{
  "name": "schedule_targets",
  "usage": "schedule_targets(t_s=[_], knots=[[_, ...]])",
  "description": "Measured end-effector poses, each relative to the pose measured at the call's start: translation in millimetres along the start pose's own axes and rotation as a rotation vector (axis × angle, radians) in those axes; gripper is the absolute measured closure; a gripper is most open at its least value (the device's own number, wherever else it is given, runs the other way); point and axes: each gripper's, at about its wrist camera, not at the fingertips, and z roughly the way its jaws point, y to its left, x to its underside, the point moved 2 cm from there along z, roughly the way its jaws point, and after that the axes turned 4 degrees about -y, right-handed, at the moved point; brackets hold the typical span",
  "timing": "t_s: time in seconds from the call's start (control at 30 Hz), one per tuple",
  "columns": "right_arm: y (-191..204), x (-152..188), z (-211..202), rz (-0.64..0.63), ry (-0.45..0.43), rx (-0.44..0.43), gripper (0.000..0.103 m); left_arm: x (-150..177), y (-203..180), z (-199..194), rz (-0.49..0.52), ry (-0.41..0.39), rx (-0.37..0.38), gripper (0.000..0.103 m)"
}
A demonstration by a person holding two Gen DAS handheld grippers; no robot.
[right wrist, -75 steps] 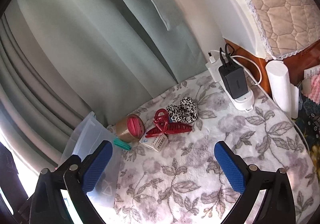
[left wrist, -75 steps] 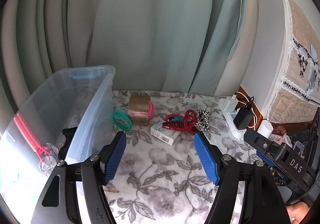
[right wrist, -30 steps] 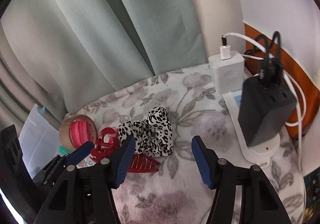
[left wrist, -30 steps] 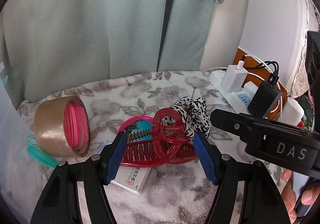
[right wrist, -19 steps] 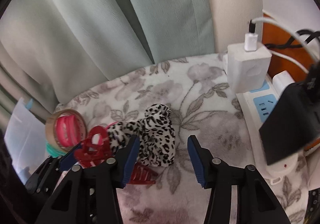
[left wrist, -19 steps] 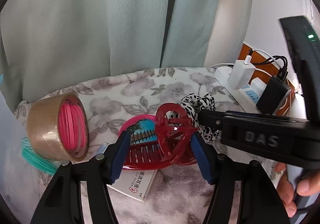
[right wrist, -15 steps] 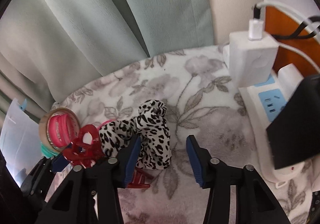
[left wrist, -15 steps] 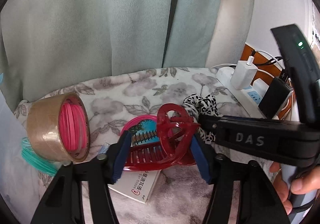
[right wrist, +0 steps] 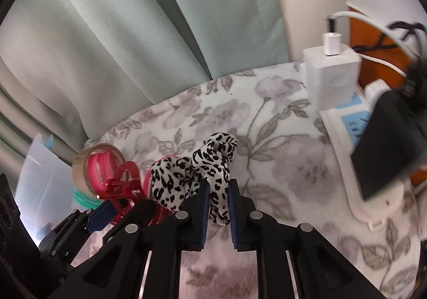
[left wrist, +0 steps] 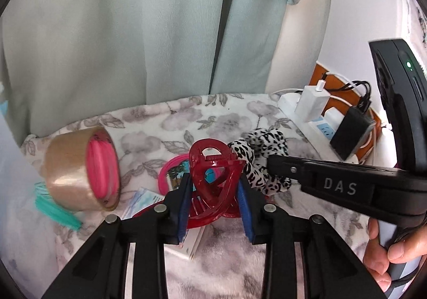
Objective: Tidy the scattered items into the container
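Note:
A red hair claw clip [left wrist: 213, 165] lies on a white box [left wrist: 193, 244] on the flowered blanket [left wrist: 221, 123]. My left gripper [left wrist: 214, 199] straddles the clip; its jaws are closing and both blue pads press the clip's sides. Just right of it sits a leopard-print scrunchie [right wrist: 186, 165]. My right gripper [right wrist: 217, 203] is closing its jaws, and the pads pinch a fold of the scrunchie. A corner of the clear plastic container [right wrist: 40, 173] shows at the left.
A brown tape roll with a pink core [left wrist: 80, 171] and teal bands [left wrist: 53, 208] lie left of the clip, and a pink ring [left wrist: 166, 169] behind it. A power strip [right wrist: 344, 123] with a white charger [right wrist: 331, 77] and a black one [right wrist: 387, 149] lines the right edge. Curtains hang behind.
Both grippers' jaws have narrowed: the left pads have come in against the red clip, and the right gripper has moved in on the scrunchie and pinched it.

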Motion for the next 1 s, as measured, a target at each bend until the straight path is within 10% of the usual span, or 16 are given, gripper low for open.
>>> schedule_targets(t_s=[0.5, 1.0], knots=[[8.0, 39.2, -116.4, 0.154, -0.124, -0.04, 0.09, -1.0, -9.7, -109.8, -0.055, -0.082, 0.012, 0.069], [91.4, 42.2, -233.1, 0.032, -0.302, -0.152, 0.09, -8.2, 1.1, -248.0, -0.131, -0.285, 0.008, 0.069]])
